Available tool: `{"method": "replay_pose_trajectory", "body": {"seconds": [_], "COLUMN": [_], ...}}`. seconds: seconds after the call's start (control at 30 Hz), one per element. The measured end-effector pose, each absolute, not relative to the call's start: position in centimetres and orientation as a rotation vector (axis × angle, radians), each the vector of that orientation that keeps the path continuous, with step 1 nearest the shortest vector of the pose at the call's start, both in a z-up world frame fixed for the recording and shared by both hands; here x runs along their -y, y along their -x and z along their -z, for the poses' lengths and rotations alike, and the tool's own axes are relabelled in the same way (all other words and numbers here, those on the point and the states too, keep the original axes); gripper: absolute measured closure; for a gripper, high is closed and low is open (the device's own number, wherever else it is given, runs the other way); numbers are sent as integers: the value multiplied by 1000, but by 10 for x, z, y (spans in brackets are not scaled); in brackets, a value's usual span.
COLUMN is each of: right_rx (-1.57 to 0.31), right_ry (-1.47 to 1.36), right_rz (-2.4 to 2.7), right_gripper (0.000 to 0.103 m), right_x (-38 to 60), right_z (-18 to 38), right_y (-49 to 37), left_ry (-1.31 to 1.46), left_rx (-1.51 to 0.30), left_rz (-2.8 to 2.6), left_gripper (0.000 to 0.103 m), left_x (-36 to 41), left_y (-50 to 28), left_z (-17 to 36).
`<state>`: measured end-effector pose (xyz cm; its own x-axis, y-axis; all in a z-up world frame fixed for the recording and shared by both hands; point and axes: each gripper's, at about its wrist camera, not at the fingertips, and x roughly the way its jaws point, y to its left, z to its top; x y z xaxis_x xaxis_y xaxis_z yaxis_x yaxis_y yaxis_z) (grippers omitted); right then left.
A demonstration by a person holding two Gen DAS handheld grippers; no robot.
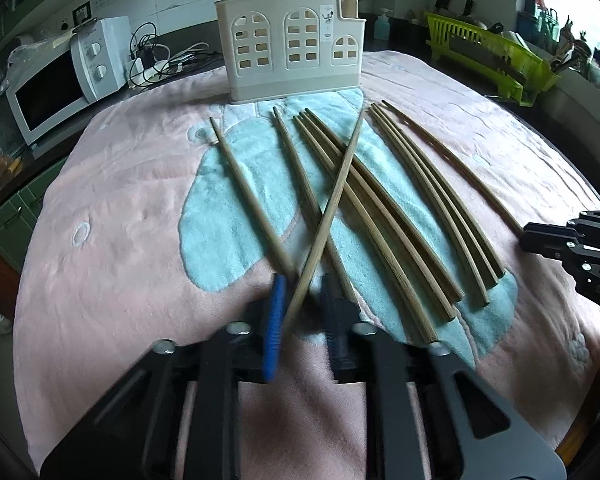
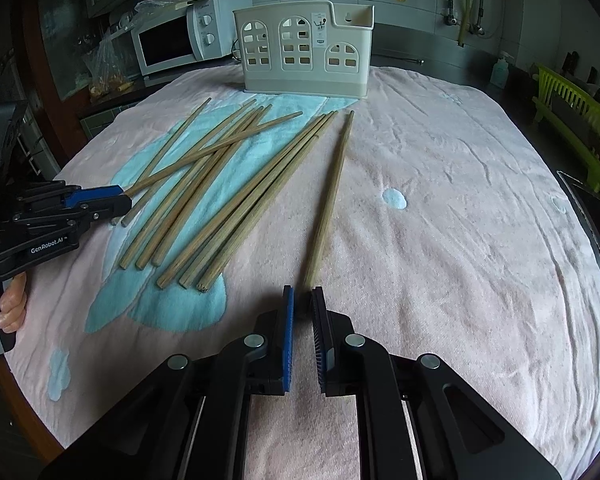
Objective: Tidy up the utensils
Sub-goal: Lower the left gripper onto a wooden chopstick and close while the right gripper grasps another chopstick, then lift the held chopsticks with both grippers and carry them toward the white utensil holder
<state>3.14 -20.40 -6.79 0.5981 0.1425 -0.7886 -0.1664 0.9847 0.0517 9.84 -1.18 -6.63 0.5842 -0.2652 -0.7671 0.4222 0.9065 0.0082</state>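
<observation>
While the left gripper (image 1: 300,300) has its blue ribbed pad and its black pad pressed on the near end of one wooden chopstick (image 1: 332,208), this stick rises at a slant and crosses over the other sticks on the cloth. From the right wrist view, the same gripper (image 2: 120,200) enters from the left edge, and the stick it grips (image 2: 216,144) points away over the pile toward the holder. A hand (image 2: 12,300) is on its black handle.

The right gripper (image 2: 302,300) has its two pads drawn close, with only a narrow gap. The thick end of a single chopstick (image 2: 330,196), lying apart from the others on the right, reaches just to its tips; I cannot tell if the pads really clamp it.

The remaining chopsticks (image 2: 204,200) are thin, round, pale brown bamboo, lying loose in two rough bundles on a soft pink towel (image 2: 460,220) with a light blue fluffy patch. Behind them stands the cream plastic utensil holder (image 2: 304,52), upright, with arched window-shaped holes in its front wall. A white microwave (image 2: 172,38) stands behind on the left, a green dish rack (image 1: 488,52) on the right.
</observation>
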Motion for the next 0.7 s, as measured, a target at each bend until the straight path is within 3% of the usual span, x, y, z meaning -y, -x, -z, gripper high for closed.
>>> {"method": "replay_pose_trajectory", "body": {"seconds": [0.7], "right_rx": [-890], "right_ry": [11], "right_rz": [-171], "right_gripper": [95], "right_x": [207], "right_z": [68], "right_y": [-36], "left_ry": [-167], "left_rx": [-767], "left_rz": [388], "left_gripper": [98], "left_x": [18], "left_y": [-82], "left_z": [38]}}
